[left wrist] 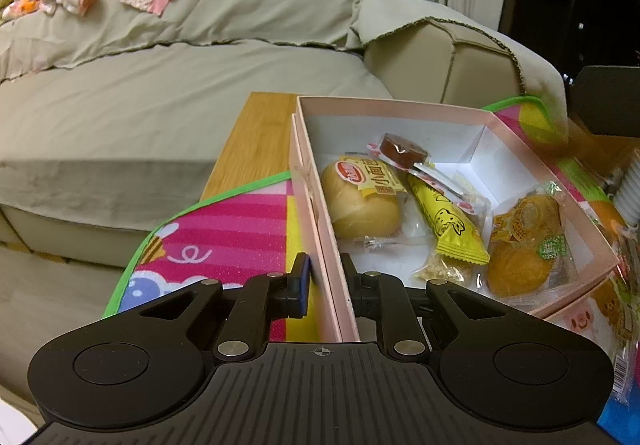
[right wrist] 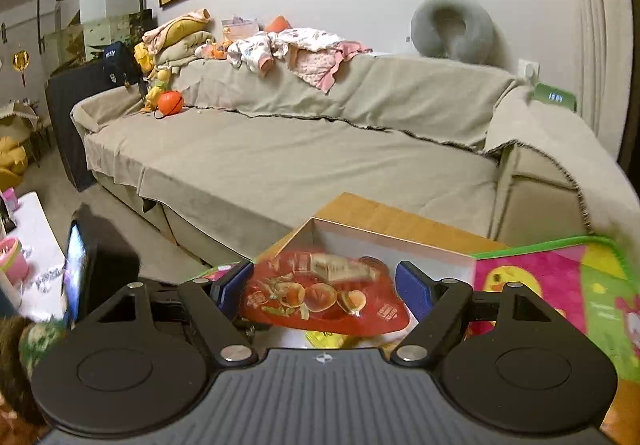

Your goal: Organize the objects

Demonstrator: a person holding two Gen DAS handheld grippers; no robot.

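A pink box with a white inside sits on a colourful mat. In it lie a wrapped bun, a yellow snack stick, a brown lollipop and a wrapped orange cake. My left gripper is shut on the box's left wall, one finger outside, one inside. In the right wrist view my right gripper is open wide, with a blurred red snack packet between its blue pads, touching neither, over the near end of the box.
The mat covers a wooden table in front of a beige sofa. Other packets lie right of the box. A dark device with a lit screen stands to the left in the right wrist view.
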